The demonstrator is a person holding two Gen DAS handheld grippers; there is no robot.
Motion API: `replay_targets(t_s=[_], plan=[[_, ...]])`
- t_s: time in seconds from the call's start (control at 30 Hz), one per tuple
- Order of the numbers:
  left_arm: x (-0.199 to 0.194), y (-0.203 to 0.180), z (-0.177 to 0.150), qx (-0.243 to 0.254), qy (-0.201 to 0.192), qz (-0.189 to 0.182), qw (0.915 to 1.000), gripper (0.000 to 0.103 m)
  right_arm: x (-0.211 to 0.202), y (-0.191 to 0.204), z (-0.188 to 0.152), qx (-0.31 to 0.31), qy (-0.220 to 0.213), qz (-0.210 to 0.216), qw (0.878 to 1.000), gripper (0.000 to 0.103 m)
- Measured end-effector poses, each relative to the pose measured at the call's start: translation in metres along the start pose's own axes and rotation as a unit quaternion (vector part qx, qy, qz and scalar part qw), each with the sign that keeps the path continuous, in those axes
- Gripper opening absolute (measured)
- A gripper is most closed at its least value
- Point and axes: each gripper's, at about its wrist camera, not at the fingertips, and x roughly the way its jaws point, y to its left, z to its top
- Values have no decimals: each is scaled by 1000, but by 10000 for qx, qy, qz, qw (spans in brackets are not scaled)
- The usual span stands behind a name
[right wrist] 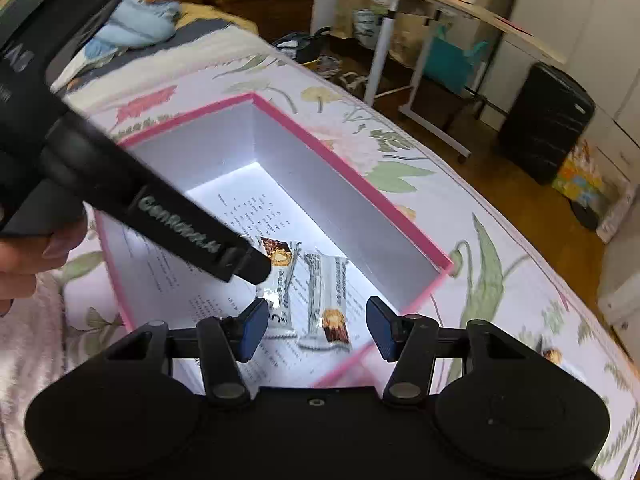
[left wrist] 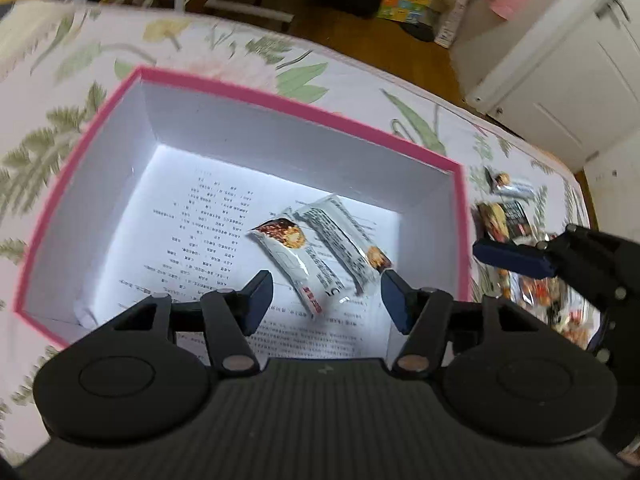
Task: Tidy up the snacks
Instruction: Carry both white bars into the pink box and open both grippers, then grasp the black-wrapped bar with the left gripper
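Observation:
A pink-rimmed box (left wrist: 224,86) with white walls sits on a floral bedspread. Two silver snack bars (left wrist: 296,256) (left wrist: 344,240) lie side by side on its printed paper floor. They also show in the right wrist view (right wrist: 280,280) (right wrist: 328,300). My left gripper (left wrist: 326,300) is open and empty above the box's near side. My right gripper (right wrist: 316,326) is open and empty over the box's near corner. In the left wrist view the right gripper's fingers (left wrist: 516,258) reach in from the right edge. More snack packets (left wrist: 504,220) lie on the bed right of the box.
The bed edge (left wrist: 440,92) drops to a wooden floor (right wrist: 500,184). A white rolling table (right wrist: 420,92), a black suitcase (right wrist: 548,120) and white cabinets (left wrist: 560,80) stand beyond. A stuffed toy (right wrist: 136,20) lies at the bed's far end.

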Motion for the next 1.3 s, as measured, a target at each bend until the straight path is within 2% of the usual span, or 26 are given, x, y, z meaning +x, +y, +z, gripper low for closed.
replay_targets(t_s=[0.13,0.23,0.3,0.43,0.53,0.6,0.67,0.77,1.0,1.13,1.23,1.3], plan=[[-26,-21,-6,338,-188,-18,9992,74,-21,-7,-4,121,13,-77,9999,64],[-41,-40,-12,664,-282,12,9974,77,-41,-13,-11,284,-31,-48,9996,67],[-47,-52,-17,930,-347,-18,9951,80,-56,-17,-19,280,-146,-178,9993,72],[-46,-66,-29,927,-356,-47,9950,80,-70,-35,-31,498,-307,-525,9969,72],[-49,-86,-43,1375,-497,36,9892,80,-85,-48,-49,793,-446,-469,9948,72],[-53,-102,-52,1704,-636,117,9833,83,-93,-53,-61,920,-517,-476,9933,78],[-55,-114,-57,1827,-645,15,9811,84,-102,-57,-77,1084,-597,-466,9912,81],[-57,-129,-62,1848,-525,-262,9810,84,-109,-59,-101,1306,-620,-462,9884,81],[-48,-153,-85,1848,-255,-616,9805,86,-116,-60,-167,1885,-759,-214,9789,82],[-28,-160,-104,1818,-110,-850,9796,86,-101,-60,-200,2129,-855,-62,9733,83],[-7,-160,-114,1592,50,-895,9832,86,-81,-60,-224,2321,-847,-55,9690,83],[10,-159,-119,1301,301,-911,9868,86,-64,-62,-239,2396,-763,21,9679,83]])
